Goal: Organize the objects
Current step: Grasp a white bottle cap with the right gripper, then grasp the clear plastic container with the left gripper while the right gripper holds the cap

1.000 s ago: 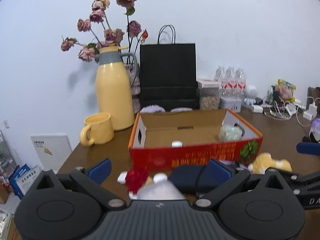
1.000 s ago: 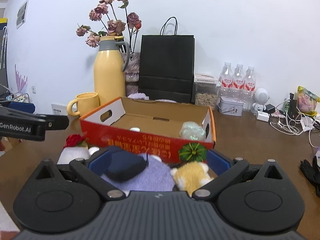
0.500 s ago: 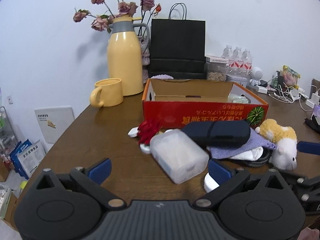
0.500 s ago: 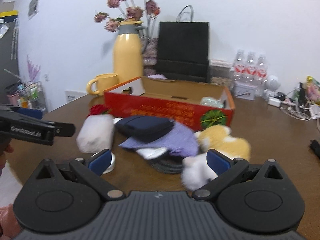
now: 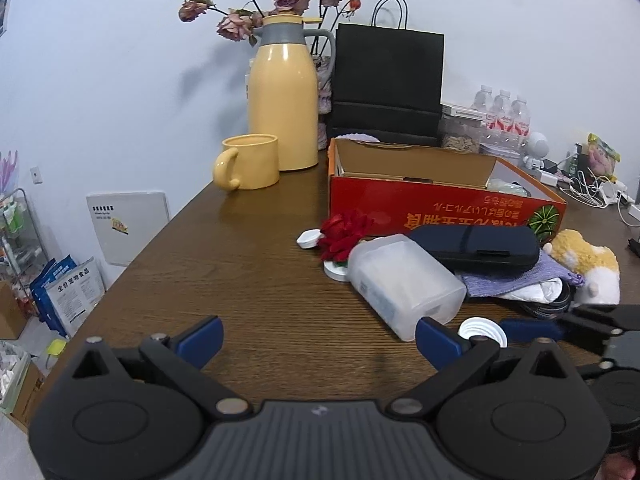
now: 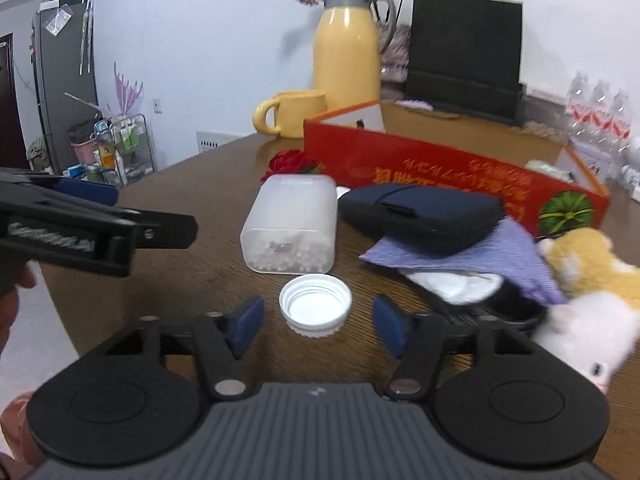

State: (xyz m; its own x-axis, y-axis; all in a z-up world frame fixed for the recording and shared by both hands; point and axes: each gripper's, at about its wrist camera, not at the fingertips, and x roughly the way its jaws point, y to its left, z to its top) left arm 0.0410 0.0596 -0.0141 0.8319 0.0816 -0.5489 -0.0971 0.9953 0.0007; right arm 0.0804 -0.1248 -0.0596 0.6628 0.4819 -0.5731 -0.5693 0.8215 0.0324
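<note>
A pile lies in front of the red cardboard box: a translucent plastic jar on its side, a white screw lid, a navy case, a purple cloth, a red fabric rose and a plush toy. My right gripper is open, its fingers either side of the white lid. My left gripper is open and empty over bare table, left of the jar.
A yellow jug with dried flowers, a yellow mug and a black paper bag stand behind the box. Water bottles and cables sit at the far right. The table edge runs along the left.
Both grippers have pulled back from the box toward the table's near side. The right gripper has swung left and lower, and the white lid now lies between its fingers.
</note>
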